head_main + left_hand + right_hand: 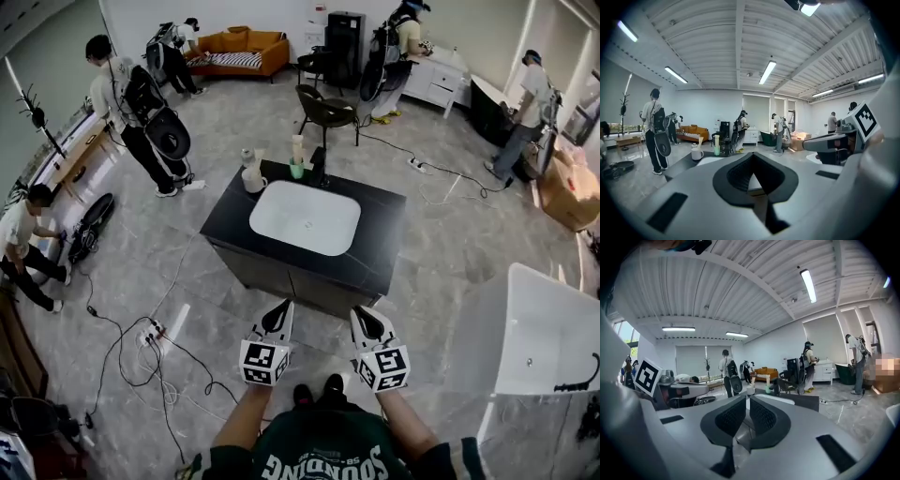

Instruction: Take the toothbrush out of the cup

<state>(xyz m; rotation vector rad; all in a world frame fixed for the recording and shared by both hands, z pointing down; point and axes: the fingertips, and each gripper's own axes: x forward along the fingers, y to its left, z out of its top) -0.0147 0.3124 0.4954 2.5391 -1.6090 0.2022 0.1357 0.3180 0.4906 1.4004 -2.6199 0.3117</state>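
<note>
A black counter (375, 246) with a white basin (305, 217) stands ahead of me. On its far edge are a white mug (253, 178) with a pale stick-like thing in it, and a green cup (296, 170) holding a tall cream item (297, 147); which one is the toothbrush I cannot tell. The left gripper view shows the mug (697, 153) and green cup (716, 151) far off. My left gripper (284, 306) and right gripper (359, 311) hover side by side short of the counter's near edge, both shut and empty (753, 157) (746, 399).
A black faucet (320, 167) rises behind the basin. Cables and a power strip (150, 333) lie on the floor at the left. A white tub (551, 328) stands at the right. A black chair (325, 108) and several people are beyond the counter.
</note>
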